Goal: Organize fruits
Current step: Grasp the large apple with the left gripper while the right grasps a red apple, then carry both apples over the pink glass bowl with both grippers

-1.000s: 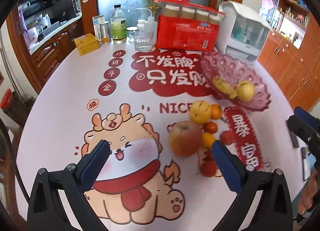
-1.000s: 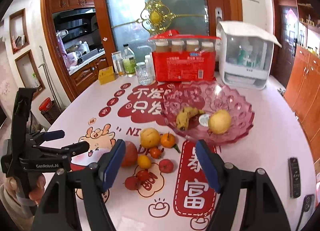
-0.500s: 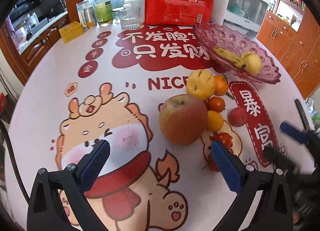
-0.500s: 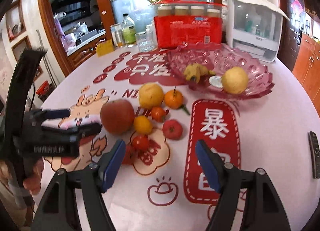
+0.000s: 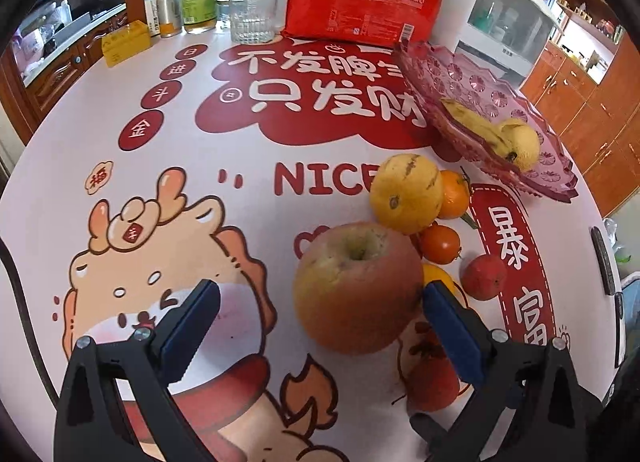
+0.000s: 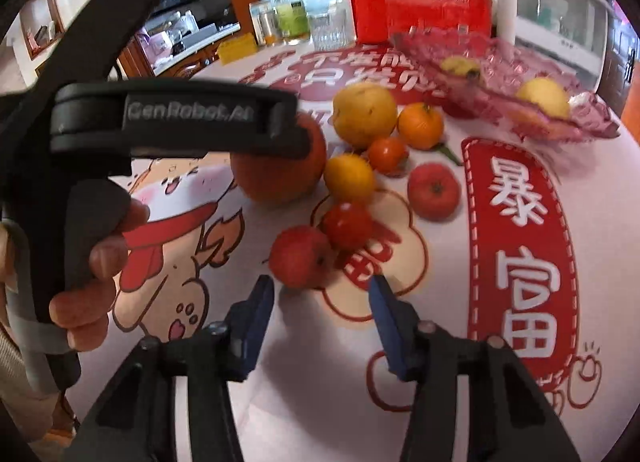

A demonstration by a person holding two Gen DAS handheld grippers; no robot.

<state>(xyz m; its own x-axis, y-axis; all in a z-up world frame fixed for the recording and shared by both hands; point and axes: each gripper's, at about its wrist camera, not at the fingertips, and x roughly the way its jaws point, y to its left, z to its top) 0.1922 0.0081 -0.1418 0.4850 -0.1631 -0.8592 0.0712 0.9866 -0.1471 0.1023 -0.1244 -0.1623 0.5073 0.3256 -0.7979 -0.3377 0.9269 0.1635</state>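
Note:
A big red-yellow apple (image 5: 358,286) sits on the printed tablecloth between the wide-apart fingers of my left gripper (image 5: 320,322), close to the right pad; the gripper is open. From the right wrist view the same apple (image 6: 280,178) is partly hidden by the left tool, held by a hand (image 6: 96,258). My right gripper (image 6: 322,302) is closing, with a small red fruit (image 6: 302,258) just beyond its tips and nothing between the pads. A yellow fruit (image 5: 406,192), a mandarin (image 5: 454,194) and small tomatoes lie nearby. The pink glass bowl (image 5: 460,74) holds a banana and a yellow fruit.
At the back stand a red pack of paper cups (image 5: 360,2), a glass (image 5: 252,22), bottles, a yellow box (image 5: 126,42) and a white appliance (image 5: 500,22). A dark remote (image 5: 604,258) lies at the table's right edge.
Both grippers have come down toward the fruit pile. The left one now straddles the apple. The right one's jaws have narrowed and sit close to the small red fruit.

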